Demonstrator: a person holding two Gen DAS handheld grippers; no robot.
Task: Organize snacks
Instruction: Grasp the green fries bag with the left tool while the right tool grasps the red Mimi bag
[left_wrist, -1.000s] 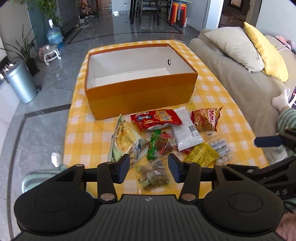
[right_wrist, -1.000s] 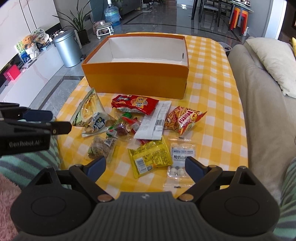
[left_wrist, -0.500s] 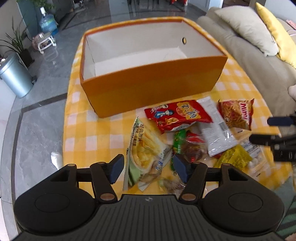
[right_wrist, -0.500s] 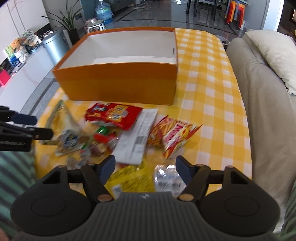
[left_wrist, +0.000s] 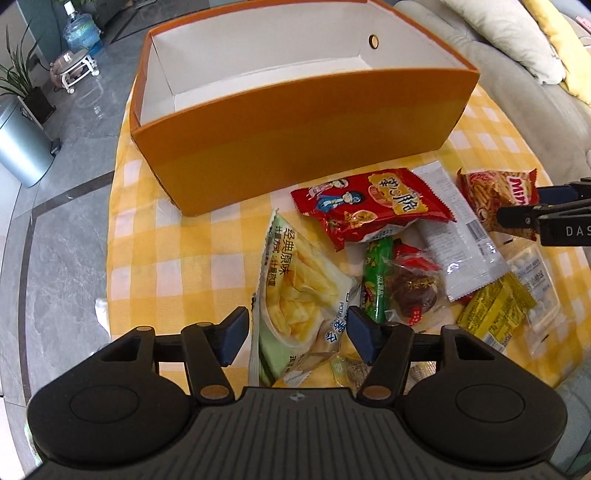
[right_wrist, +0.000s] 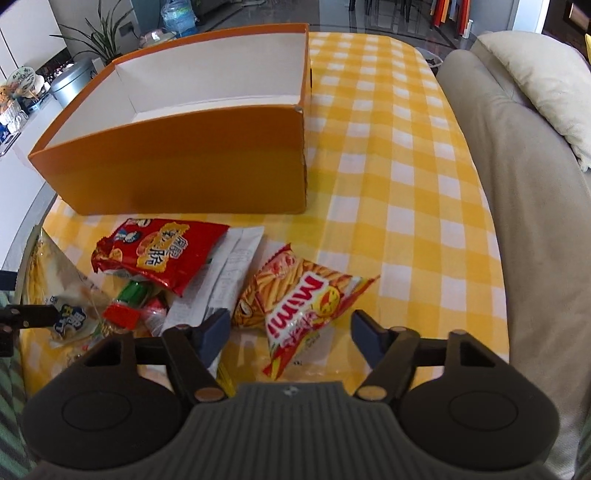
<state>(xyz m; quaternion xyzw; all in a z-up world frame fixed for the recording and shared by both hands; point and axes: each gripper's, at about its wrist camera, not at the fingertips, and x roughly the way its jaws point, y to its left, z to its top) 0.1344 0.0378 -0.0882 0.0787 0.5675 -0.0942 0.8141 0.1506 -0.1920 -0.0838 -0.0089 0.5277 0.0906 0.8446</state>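
Left gripper (left_wrist: 297, 334) straddled the pale chips bag (left_wrist: 295, 295), jaws just closing, still not pressing; your right gripper (right_wrist: 290, 334) likewise framed the Mimi bag (right_wrist: 299, 306), so both could go into the empty orange box (left_wrist: 295, 147) behind.

Snack packets (left_wrist: 369, 210) heaped before empty orange box (left_wrist: 295, 129)

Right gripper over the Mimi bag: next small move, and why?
Probably lower a touch and close. The right gripper is open with the Mimi bag lying between its fingers, pads not yet pressing it; its jaws have just been closing. The orange box behind looks empty, so that is the likely drop spot once the bag is held.
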